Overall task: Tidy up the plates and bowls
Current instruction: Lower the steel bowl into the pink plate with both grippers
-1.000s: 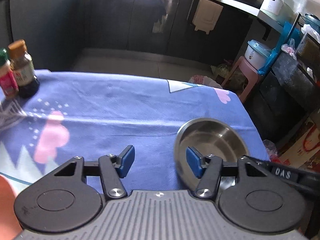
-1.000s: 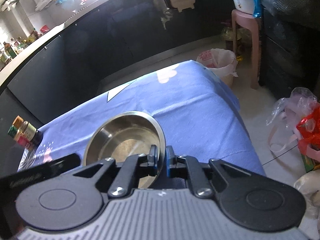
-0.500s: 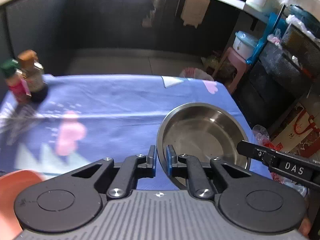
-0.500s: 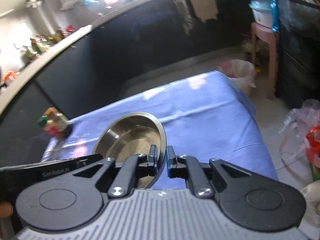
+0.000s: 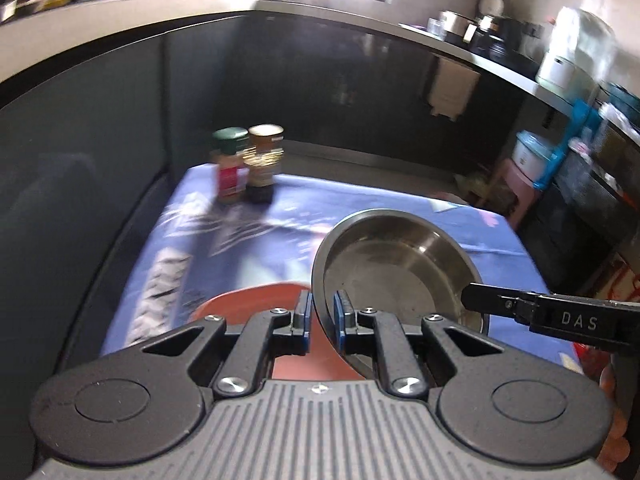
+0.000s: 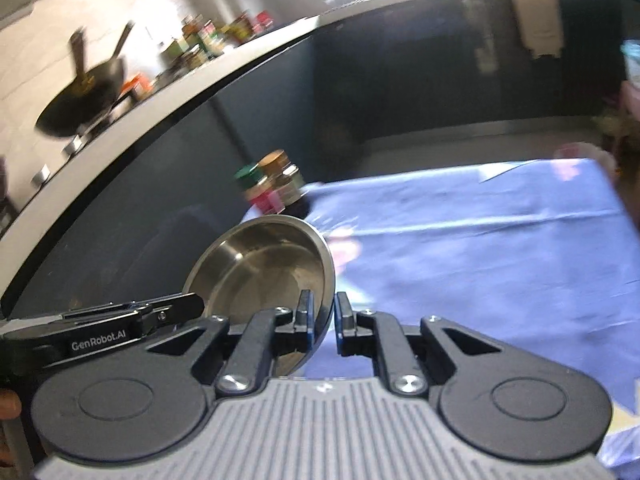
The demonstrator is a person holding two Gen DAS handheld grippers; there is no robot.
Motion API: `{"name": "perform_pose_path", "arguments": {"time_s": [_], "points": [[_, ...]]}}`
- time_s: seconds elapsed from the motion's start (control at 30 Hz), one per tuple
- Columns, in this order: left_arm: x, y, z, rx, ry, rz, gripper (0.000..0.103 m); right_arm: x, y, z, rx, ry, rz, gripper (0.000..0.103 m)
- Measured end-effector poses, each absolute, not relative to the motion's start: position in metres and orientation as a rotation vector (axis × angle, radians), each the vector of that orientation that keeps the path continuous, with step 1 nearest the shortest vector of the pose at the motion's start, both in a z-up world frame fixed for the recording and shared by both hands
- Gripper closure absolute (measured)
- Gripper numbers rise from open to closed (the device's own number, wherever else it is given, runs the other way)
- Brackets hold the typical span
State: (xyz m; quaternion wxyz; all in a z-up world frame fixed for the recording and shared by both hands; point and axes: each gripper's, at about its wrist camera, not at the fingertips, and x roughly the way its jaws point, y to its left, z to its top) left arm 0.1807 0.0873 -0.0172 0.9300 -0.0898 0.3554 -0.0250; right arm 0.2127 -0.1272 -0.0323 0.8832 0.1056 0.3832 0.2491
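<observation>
Pinching opposite sides of the rim, the left gripper (image 5: 321, 322) and the right gripper (image 6: 322, 321) both hold the steel bowl (image 5: 394, 264) lifted at the centre right of the frame, so the carrying step seems underway, and next it probably needs lowering into the orange bowl (image 5: 256, 300) just beneath, at lower centre

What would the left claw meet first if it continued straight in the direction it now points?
Probably the blue tablecloth past the steel bowl rim it grips; the two seasoning bottles stand left of that line. Depth is unclear.
</observation>
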Motion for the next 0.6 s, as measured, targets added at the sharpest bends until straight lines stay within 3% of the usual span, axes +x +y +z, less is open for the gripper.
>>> {"name": "perform_pose_path", "arguments": {"time_s": [0.6], "points": [[0.175,0.144,-0.071,-0.233,0.769,0.000,0.093,0.223,-0.051,-0.062,0.043,0.927,0.502,0.093]]}}
